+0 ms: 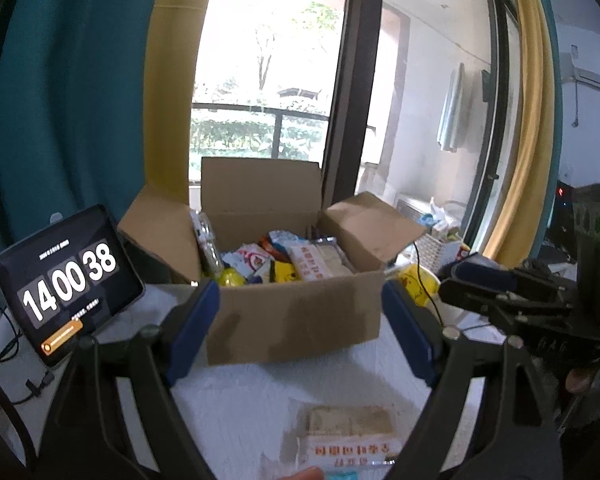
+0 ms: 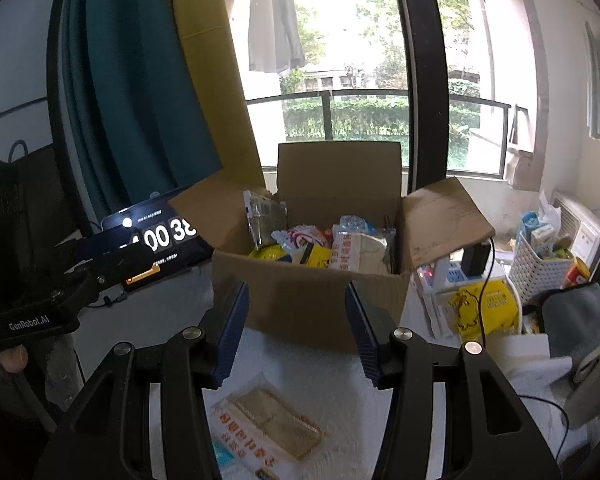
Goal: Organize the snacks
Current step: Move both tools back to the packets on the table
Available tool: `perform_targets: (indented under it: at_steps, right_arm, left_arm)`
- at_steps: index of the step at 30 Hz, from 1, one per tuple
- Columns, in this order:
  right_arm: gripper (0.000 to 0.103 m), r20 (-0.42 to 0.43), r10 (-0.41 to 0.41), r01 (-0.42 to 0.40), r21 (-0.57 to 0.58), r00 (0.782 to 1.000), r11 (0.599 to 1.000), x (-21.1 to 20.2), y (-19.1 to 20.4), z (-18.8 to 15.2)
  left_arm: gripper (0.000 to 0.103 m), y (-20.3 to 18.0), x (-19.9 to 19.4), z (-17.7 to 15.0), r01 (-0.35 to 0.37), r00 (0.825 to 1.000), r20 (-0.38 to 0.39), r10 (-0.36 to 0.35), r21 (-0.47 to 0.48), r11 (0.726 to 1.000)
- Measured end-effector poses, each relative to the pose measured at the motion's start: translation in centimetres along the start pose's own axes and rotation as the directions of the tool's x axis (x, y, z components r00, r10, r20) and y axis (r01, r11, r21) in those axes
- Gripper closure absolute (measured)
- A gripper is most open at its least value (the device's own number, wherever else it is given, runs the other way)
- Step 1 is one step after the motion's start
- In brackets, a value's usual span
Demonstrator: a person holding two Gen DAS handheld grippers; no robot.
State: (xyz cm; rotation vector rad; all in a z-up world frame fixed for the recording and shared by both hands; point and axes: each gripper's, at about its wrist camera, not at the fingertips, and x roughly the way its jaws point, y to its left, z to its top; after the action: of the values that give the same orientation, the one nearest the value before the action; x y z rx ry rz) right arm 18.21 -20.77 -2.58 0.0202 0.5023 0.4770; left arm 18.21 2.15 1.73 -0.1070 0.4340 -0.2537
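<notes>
Left gripper (image 1: 300, 316): hanging with jaws spread, holding nothing.
Right gripper (image 2: 296, 328): gaping too, empty.
Box (image 1: 296, 312): sitting ahead, brimming with snacks.
Cracker pack (image 2: 268, 432): lying on the table near both grippers.

Cardboard box (image 2: 312, 304): plain brown. Snack packet (image 2: 268, 436): clear, tan contents, red lettering. Gripper pads (image 2: 231, 340): ribbed blue. Basket (image 2: 536, 268): white lattice. Curtain (image 2: 140, 92): teal

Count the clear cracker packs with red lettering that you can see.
2. One cracker pack lies on the white table in front of the cardboard box; another stands inside the box. More may be buried there.
</notes>
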Motion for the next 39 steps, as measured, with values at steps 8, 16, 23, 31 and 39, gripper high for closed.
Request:
perform_targets:
  at_steps: [8, 16, 23, 31, 39]
  right_arm:
    - [0.050, -0.070, -0.010, 0.012, 0.023, 0.998, 1.000, -2.3, 0.2, -4.0]
    - [0.050, -0.148, -0.036, 0.040, 0.026, 0.988, 0.999, -3.2, 0.2, -7.4]
    - [0.038, -0.228, -0.002, 0.011, 0.039, 0.974, 0.999, -3.4, 0.2, -10.8]
    - [0.032, -0.330, 0.024, -0.001, 0.067, 0.944, 0.998, -3.7, -0.2, -15.6]
    - [0.031, -0.418, 0.065, -0.065, 0.013, 0.906, 0.998, -4.3, 0.8, -19.4]
  left_arm:
    - [0.019, -0.7, -1.2, -3.3, 0.016, 0.997, -0.069, -0.016, -0.003, 1.000]
    - [0.019, -1.6, -2.6, -6.9, 0.037, 0.990, -0.133, -0.039, -0.024, 0.999]
    - [0.019, -1.5, -3.1, -10.3, 0.032, 0.975, -0.220, -0.040, -0.039, 0.999]
    - [0.019, -1.8, -3.4, -13.7, 0.035, 0.950, -0.308, -0.059, -0.085, 0.996]
    - [0.019, -2.9, -3.1, -16.7, 0.043, 0.916, -0.394, -0.078, -0.098, 0.994]
